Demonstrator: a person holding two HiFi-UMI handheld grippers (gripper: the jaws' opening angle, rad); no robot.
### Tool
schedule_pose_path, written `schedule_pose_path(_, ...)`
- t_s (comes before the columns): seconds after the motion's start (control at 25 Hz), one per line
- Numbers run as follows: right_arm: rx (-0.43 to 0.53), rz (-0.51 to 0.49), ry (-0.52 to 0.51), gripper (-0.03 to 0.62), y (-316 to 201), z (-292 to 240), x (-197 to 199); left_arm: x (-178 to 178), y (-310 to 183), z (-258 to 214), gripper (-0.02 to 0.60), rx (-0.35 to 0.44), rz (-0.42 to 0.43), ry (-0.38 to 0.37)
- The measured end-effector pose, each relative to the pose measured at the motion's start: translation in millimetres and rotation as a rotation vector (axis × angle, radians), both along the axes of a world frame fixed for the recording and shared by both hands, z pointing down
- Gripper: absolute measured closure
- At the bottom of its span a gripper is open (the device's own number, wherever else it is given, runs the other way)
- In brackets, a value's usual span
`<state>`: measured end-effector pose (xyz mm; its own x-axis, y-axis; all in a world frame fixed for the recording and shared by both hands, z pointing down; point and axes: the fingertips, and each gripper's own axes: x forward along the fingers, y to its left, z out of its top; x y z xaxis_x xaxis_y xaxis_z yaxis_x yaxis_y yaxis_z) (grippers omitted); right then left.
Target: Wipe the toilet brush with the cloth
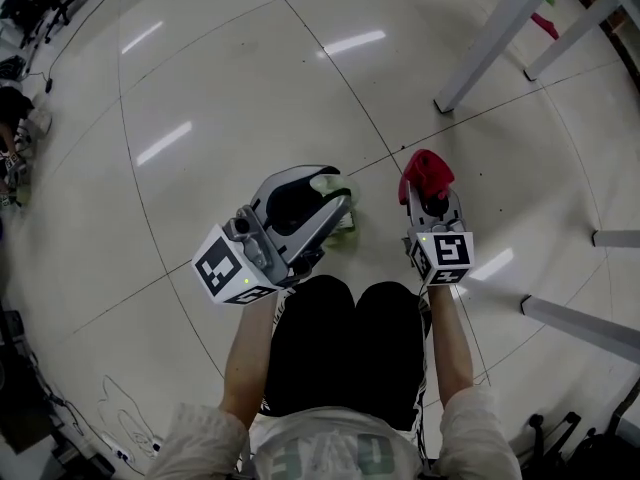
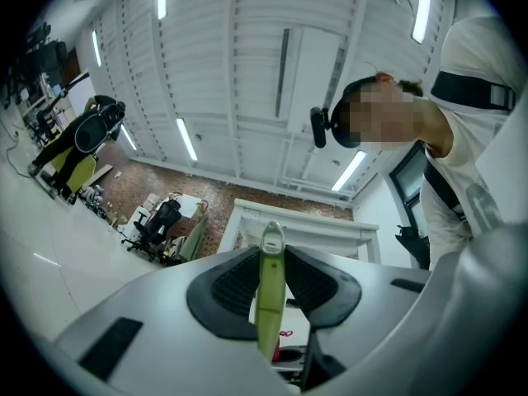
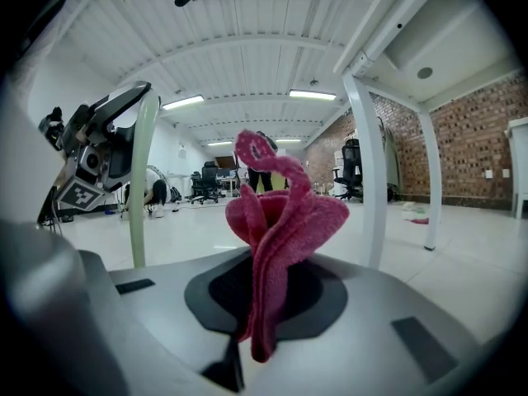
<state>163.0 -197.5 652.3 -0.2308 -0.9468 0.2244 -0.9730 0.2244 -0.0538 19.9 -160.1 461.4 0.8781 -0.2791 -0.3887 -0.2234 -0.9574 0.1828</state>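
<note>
My left gripper [image 1: 338,208] is shut on the pale green toilet brush [image 1: 343,220], whose slim handle [image 2: 268,291] stands up between the black pads. The right gripper [image 1: 428,190] is shut on a crumpled red-pink cloth [image 1: 426,171], which bunches upward out of the jaws [image 3: 280,221]. In the right gripper view the green handle [image 3: 140,180] rises at the left, with the left gripper [image 3: 95,159] on it, a short gap away from the cloth. Both grippers hang over the floor in front of the person's knees.
White table legs stand at the upper right [image 1: 490,38] and lower right [image 1: 580,323]. A red item [image 1: 545,23] lies under the table. Cables and gear crowd the left edge [image 1: 20,148]. Office chairs and a person stand far off [image 3: 206,184].
</note>
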Motion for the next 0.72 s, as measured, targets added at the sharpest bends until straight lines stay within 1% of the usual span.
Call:
schedule_pose_path(0.08, 0.001, 0.006, 0.006, 0.563, 3.2, 0.1, 3.5, 2.9, 0.1, 10.4, 0.478, -0.008, 0.003, -0.017)
schedule_pose_path(0.24, -0.005, 0.002, 0.013, 0.563, 8.3, -3.4, 8.4, 5.3, -3.3, 33.3, 0.477, -0.048, 0.006, -0.023)
schedule_pose_path(0.36, -0.015, -0.019, 0.000, 0.563, 10.7, -1.5, 7.2, 14.9, -5.0, 53.2, 0.477, -0.069, 0.009, -0.066)
schedule_pose_path(0.48, -0.024, -0.047, -0.003, 0.562, 7.9, 3.2, -4.8, 21.4, -8.2, 76.6, 0.477, -0.096, 0.016, -0.115)
schedule_pose_path(0.52, -0.026, -0.054, -0.009, 0.563, 6.2, 5.1, -10.7, 20.6, -9.5, 82.9, 0.477, -0.110, 0.016, -0.117)
schedule_pose_path(0.6, -0.033, -0.069, -0.021, 0.563, 4.2, 9.8, -22.4, 16.7, -11.7, 89.2, 0.477, -0.138, 0.016, -0.091)
schedule_pose_path(0.72, -0.044, -0.091, -0.032, 0.562, 3.6, 15.7, -34.6, 13.8, -14.2, 88.8, 0.477, -0.155, 0.004, -0.075)
